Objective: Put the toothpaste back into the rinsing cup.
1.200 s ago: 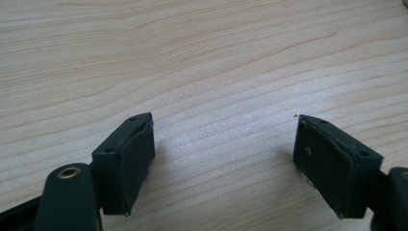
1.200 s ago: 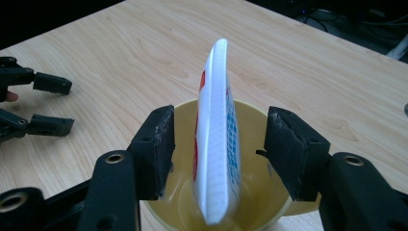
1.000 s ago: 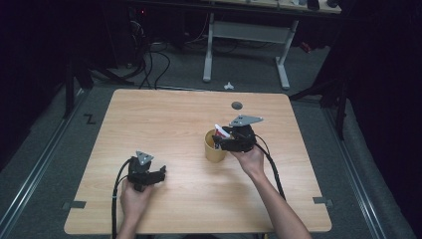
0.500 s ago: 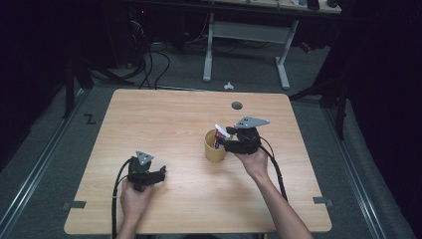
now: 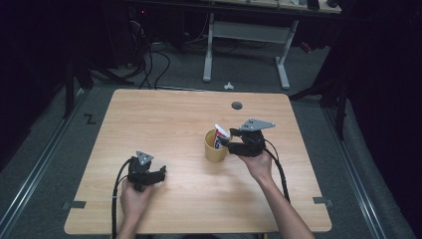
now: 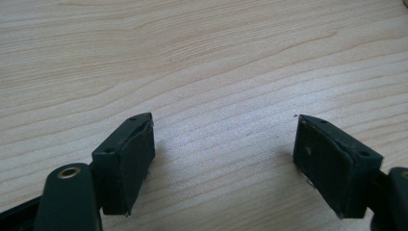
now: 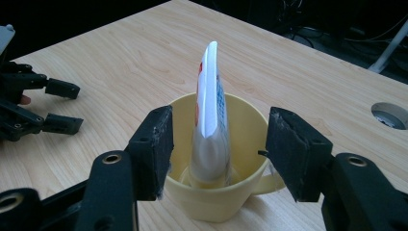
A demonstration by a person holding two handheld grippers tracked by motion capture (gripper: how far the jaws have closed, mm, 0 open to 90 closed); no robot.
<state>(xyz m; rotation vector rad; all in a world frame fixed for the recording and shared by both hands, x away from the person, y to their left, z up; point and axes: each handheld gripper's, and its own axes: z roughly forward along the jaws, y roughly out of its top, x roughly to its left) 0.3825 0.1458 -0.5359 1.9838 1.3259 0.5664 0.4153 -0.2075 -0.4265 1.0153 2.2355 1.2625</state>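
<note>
I count one yellow cup on the table with one white tube standing inside. My right gripper sits at its rim, jaws apart, gripping nothing; my left gripper, well apart, gapes over bare wood.

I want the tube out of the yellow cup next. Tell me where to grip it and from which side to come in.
Grip the tube by its flat crimped upper end, which stands clear above the rim of the yellow cup. Come from above with the right gripper, pads on the two broad faces. The cap end sits down in the cup, its wall likely blocking a side approach, and the tube leans, so tilt to match.
</note>
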